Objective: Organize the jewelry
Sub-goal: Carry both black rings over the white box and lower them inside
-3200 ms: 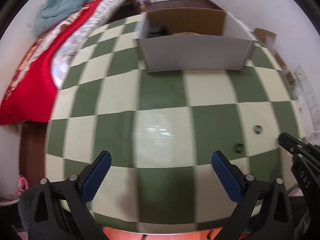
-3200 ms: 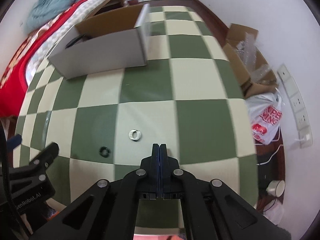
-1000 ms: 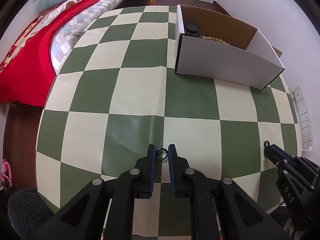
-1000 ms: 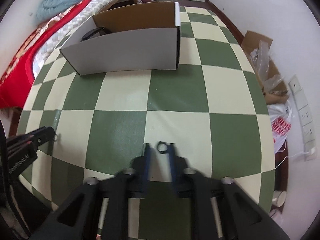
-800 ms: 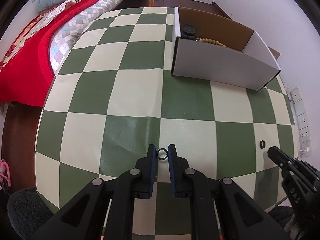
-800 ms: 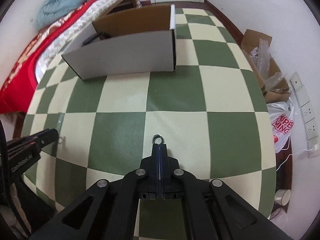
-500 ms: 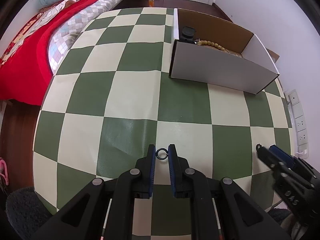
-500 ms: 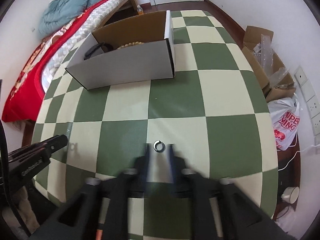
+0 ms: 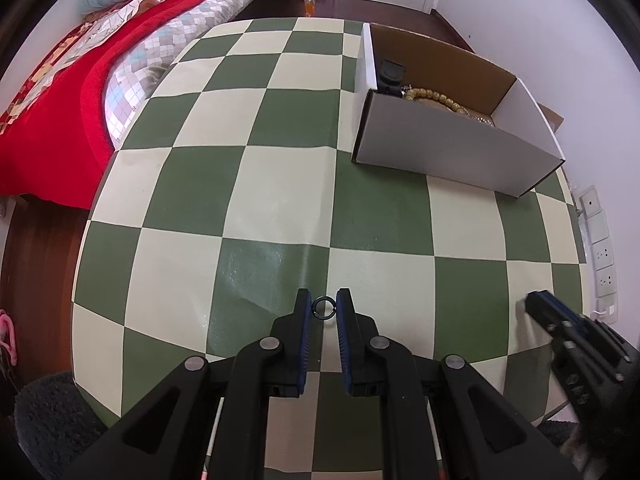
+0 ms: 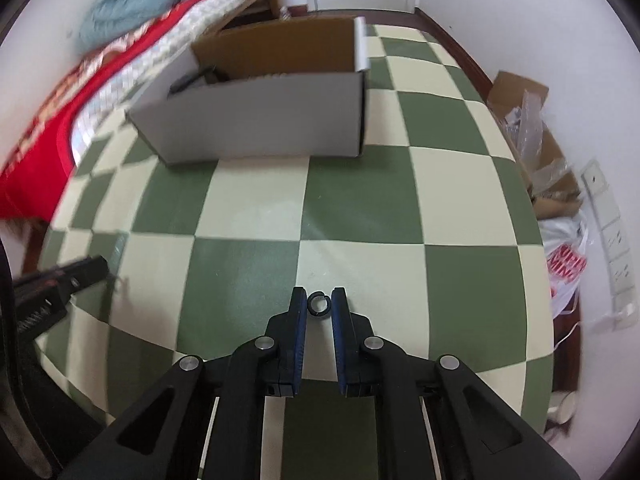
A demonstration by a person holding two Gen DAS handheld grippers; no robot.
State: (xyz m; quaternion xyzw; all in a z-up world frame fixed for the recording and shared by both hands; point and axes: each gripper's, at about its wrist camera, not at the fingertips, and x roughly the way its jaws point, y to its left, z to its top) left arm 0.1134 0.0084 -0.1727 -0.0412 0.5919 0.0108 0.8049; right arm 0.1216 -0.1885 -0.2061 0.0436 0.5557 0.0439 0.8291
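A green-and-cream checkered tabletop (image 9: pixel 280 208) stands beside a red-quilted bed (image 9: pixel 60 92). At its far right edge sits an open white cardboard box (image 9: pixel 456 152); only the left view shows tan beads (image 9: pixel 432 96) inside. The left gripper (image 9: pixel 323 307) pinches a small dark ring (image 9: pixel 323 307); the right gripper (image 10: pixel 319 305) clasps a dark open-gapped ring (image 10: pixel 319 305).

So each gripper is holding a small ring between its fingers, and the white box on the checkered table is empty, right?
Not quite. The white box is not empty: the left wrist view shows amber beads and a black item inside. The rest holds: the left gripper pinches a dark ring, and the right gripper a ring.
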